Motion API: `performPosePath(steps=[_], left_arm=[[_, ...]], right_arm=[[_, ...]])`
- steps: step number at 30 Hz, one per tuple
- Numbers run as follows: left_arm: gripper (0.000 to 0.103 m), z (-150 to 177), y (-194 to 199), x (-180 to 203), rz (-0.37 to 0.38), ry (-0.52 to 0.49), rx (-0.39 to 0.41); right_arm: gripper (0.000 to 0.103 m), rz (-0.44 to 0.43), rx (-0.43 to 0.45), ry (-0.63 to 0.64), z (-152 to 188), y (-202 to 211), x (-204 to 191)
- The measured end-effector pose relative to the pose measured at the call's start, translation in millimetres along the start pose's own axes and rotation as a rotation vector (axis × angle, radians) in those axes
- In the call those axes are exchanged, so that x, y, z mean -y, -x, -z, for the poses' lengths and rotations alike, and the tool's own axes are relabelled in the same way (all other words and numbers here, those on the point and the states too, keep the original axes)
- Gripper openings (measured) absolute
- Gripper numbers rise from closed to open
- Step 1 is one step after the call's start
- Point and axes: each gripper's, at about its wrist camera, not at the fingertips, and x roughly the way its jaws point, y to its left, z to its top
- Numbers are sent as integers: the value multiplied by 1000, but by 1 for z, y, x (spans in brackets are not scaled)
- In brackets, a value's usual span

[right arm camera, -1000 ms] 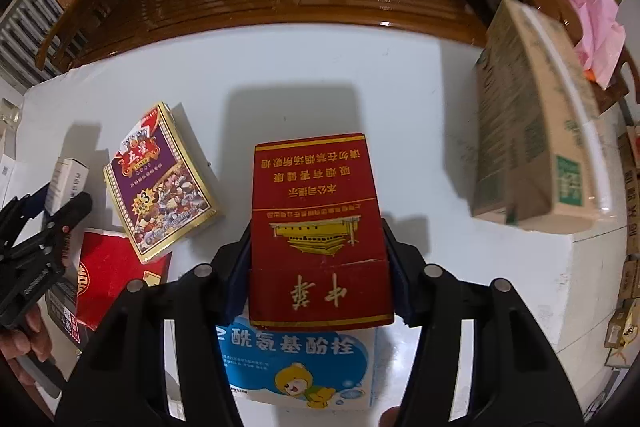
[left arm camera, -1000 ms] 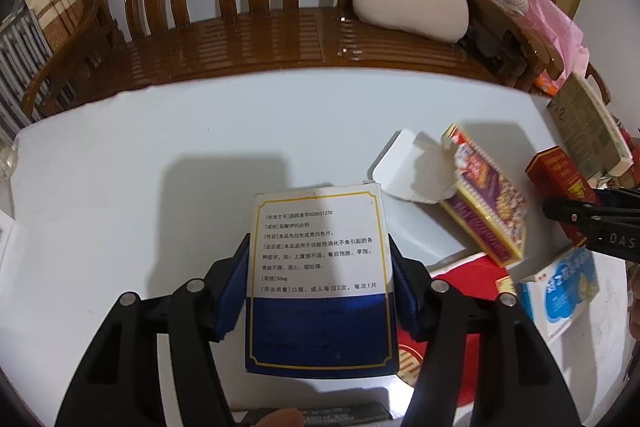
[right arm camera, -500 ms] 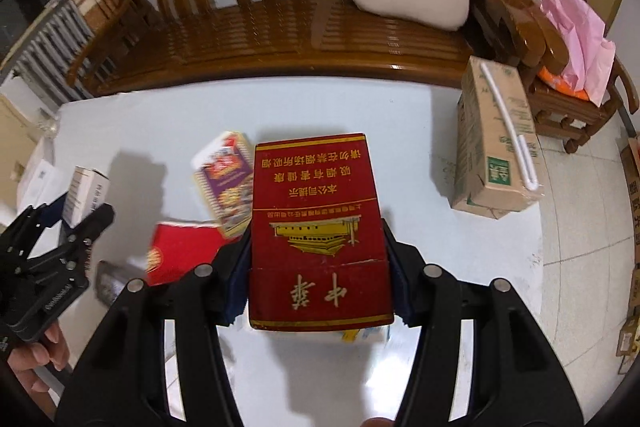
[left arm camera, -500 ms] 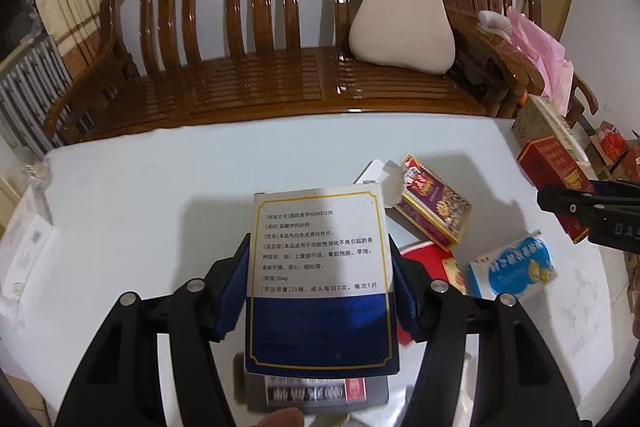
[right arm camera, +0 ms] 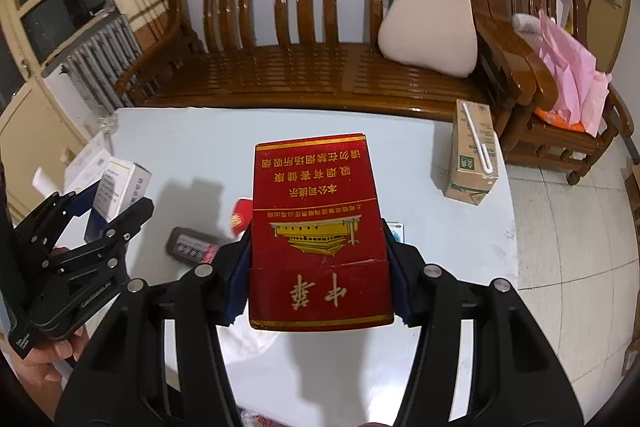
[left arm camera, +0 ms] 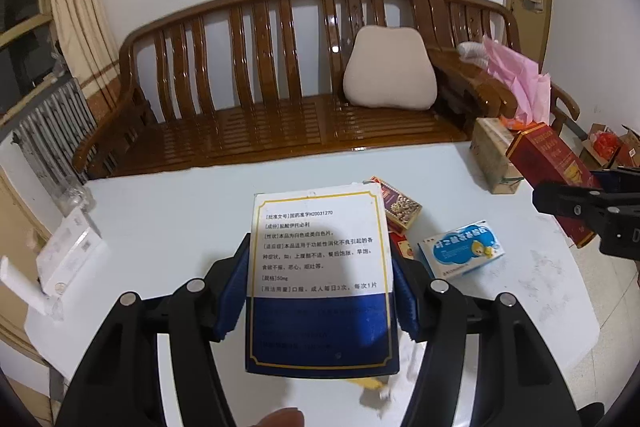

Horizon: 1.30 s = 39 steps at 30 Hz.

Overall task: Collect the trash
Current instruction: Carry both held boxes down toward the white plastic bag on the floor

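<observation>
Left gripper (left arm camera: 320,303) clamped on blue-and-white medicine box (left arm camera: 320,279), pads pressing both long sides, printed face up toward camera. Right gripper (right arm camera: 318,279) likewise clamped on red cigarette pack (right arm camera: 318,235), held by the side walls near the lid seam (grip low on each box, probably to keep it from pivoting). Both boxes carried clear above white table (left arm camera: 168,227), presumably bound for a bin not in view.

Below and beyond left jaws: light-blue box (left arm camera: 460,249) and patterned purple box (left arm camera: 400,205) lying flat, uncollected. Left of right jaws: dark flat pack (right arm camera: 192,245). Farther right: upright tan carton (right arm camera: 474,157) with straw. Beyond table: wooden bench (right arm camera: 320,67), beige cushion (right arm camera: 430,31).
</observation>
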Motion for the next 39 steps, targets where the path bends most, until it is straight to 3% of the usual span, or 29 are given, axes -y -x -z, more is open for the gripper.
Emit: performPosePath(steps=[16,39], left_arm=[[59,48,110,-2,32,14,100],[59,141,159,2,39,41,62]], right_arm=[[54,-45,115,54,74,115,-48],[54,-66,79,44,163,140,-63]])
